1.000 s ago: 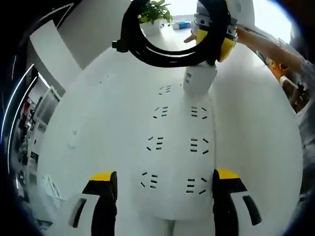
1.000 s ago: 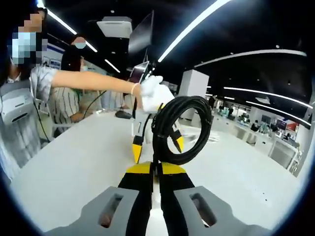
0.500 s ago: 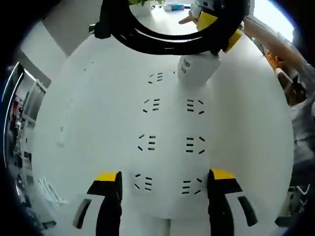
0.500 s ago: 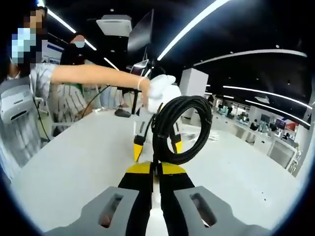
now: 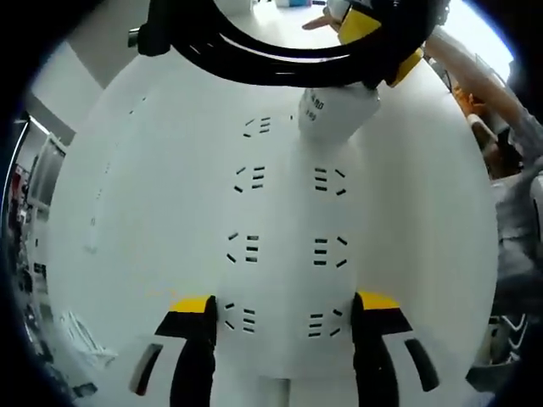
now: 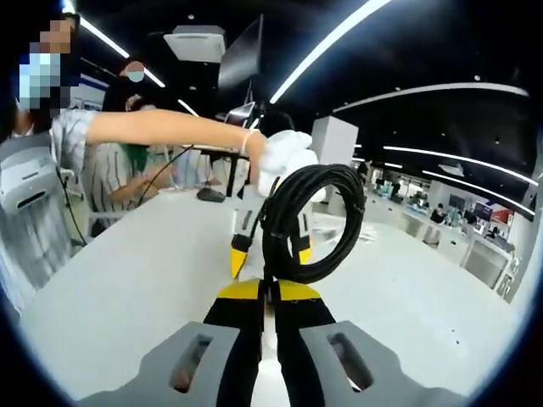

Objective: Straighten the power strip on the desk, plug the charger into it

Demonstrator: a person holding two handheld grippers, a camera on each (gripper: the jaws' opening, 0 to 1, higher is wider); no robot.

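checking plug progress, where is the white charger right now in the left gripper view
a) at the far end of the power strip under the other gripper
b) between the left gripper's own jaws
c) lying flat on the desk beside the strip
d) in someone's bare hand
a: the charger stands at the far end of the power strip, right under the right gripper that carries the coiled black cable.

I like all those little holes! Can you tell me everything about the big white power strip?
The white plastic power strip lies flat on the white desk, running lengthwise away from the left gripper, whose yellow-tipped jaws stand open on either side of its near end. It has two rows of slotted sockets. At its far end a white charger stands on it, beneath a coiled black cable.
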